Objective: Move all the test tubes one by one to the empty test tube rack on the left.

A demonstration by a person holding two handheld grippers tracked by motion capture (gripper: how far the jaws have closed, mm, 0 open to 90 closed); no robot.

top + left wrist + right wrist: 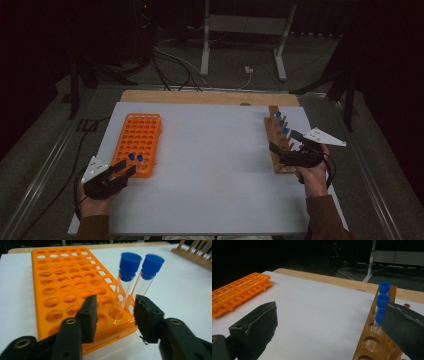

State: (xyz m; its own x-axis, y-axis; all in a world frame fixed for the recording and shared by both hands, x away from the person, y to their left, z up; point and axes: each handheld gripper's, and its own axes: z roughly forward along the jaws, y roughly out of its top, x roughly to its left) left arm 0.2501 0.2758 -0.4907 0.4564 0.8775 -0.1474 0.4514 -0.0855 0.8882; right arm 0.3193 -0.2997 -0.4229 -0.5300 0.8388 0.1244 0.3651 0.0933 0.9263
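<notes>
Two blue-capped tubes [130,285] stand in the orange rack's [62,285] near corner on the counter [210,165]. The left gripper [113,312] has its fingers released around them, the placing step apparently done. The right gripper [329,325], fingers released, waits by the wooden rack [374,340]; fetching another tube likely comes next.

A: What sits in front of my left hand-held gripper [113,315]?

B: Two clear tubes with blue caps, the nearer tube [124,287] and its neighbour [145,280], stand side by side in the near corner of your orange rack [62,290]. Both lean slightly to the right in the left gripper view. The nearer one's cap looks blurred.

A: And the rack itself?

B: It is flat, rectangular plastic with many round holes, lying on the white desk [210,165] at its left side.
</notes>
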